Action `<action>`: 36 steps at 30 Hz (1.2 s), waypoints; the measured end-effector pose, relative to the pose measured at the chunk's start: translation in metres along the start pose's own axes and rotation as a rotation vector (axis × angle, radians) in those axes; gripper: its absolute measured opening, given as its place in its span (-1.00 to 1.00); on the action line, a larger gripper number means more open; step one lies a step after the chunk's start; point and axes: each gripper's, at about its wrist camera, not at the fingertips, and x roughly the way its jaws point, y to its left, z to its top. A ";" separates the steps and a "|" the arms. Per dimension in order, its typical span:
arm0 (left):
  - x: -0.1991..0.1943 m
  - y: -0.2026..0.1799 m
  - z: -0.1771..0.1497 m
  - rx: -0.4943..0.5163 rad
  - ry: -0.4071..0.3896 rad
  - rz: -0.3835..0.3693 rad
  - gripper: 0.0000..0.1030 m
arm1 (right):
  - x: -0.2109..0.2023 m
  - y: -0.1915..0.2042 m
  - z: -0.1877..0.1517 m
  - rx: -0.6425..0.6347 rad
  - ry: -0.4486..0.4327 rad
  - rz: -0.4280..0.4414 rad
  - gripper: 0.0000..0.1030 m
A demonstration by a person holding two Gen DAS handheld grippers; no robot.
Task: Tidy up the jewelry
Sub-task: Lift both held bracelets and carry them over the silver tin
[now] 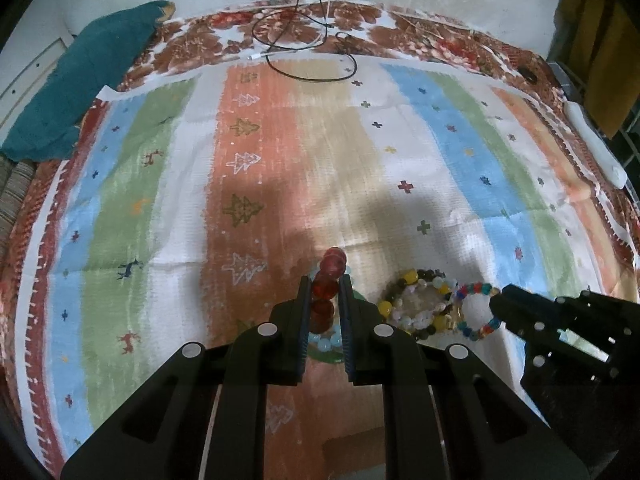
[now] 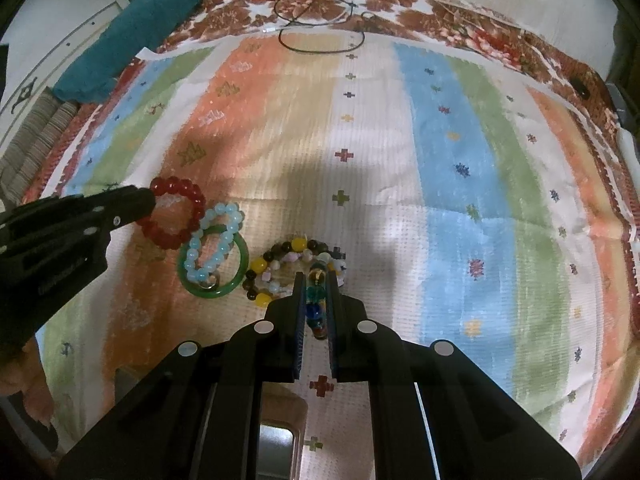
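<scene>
the red bead bracelet (image 2: 174, 213) is pinched edge-on in the left claw (image 1: 325, 286), its ring running away from the claw along the fingers. the multicolour bead bracelet (image 1: 478, 312) is clenched the same way in the right claw (image 2: 316, 278). five bracelets show in all: these two, a pale blue bead bracelet (image 2: 212, 244) lying across a green bangle (image 2: 236, 276) just right of the red one, and a yellow-and-dark bead bracelet (image 2: 276, 270) between the bangle and the right claw. all sit over a striped cloth (image 2: 452, 184). far beyond the red bracelet lie a teal cloth (image 1: 84, 80) and looped black cables (image 1: 312, 40).
</scene>
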 end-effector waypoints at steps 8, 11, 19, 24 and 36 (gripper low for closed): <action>-0.021 -0.003 -0.011 0.004 -0.027 -0.005 -0.75 | -0.019 -0.002 -0.005 0.002 -0.038 0.007 -0.80; -0.029 -0.006 -0.016 0.009 -0.041 -0.001 -0.75 | -0.027 -0.003 -0.008 0.003 -0.052 0.008 -0.80; -0.060 -0.013 -0.026 0.013 -0.095 -0.007 -0.75 | -0.047 -0.004 -0.020 -0.010 -0.095 -0.013 -0.80; -0.069 -0.017 -0.036 0.028 -0.107 0.005 -0.75 | -0.058 -0.006 -0.027 -0.014 -0.117 -0.010 -0.80; -0.093 -0.022 -0.060 0.030 -0.135 -0.028 -0.75 | -0.078 0.004 -0.045 -0.044 -0.154 0.012 -0.80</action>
